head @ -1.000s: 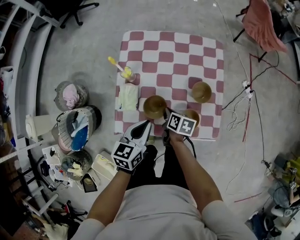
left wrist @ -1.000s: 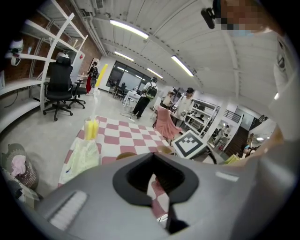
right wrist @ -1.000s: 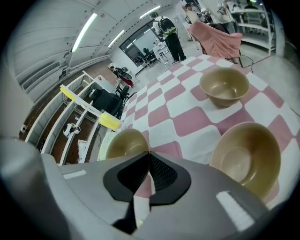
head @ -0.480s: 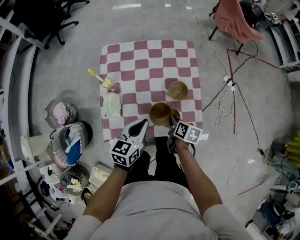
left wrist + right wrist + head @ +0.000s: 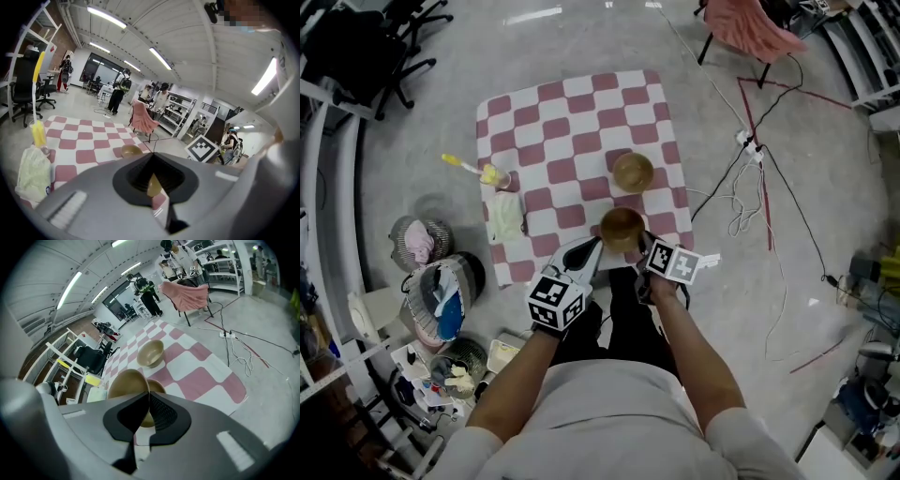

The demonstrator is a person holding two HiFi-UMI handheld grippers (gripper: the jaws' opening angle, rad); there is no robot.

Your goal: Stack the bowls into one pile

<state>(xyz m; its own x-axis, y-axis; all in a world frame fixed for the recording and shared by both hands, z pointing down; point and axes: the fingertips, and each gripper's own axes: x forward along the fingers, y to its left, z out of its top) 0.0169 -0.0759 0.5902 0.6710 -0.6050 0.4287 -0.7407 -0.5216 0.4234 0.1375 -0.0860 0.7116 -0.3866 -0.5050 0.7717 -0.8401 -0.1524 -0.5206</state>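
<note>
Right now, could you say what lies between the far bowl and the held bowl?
Mostly bare checkered cloth, per head view; right gripper view shows a third bowl behind the held bowl.

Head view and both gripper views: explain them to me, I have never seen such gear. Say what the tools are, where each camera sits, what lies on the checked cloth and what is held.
There is no robot here. A person holds a hand-worked clamp with two jaws, called a gripper, in each hand; the cubes with square patterns are parts of these. The head view comes from a camera on the person's head, looking steeply down. The other two views come from cameras that ride on each gripper and look along its jaws.

On the checked cloth stand a lone bowl, a yellow item and a pale bundle. The right gripper is shut on the rim of a second bowl, held close by a third bowl near the cloth's edge. The left gripper is shut and holds nothing.
</note>
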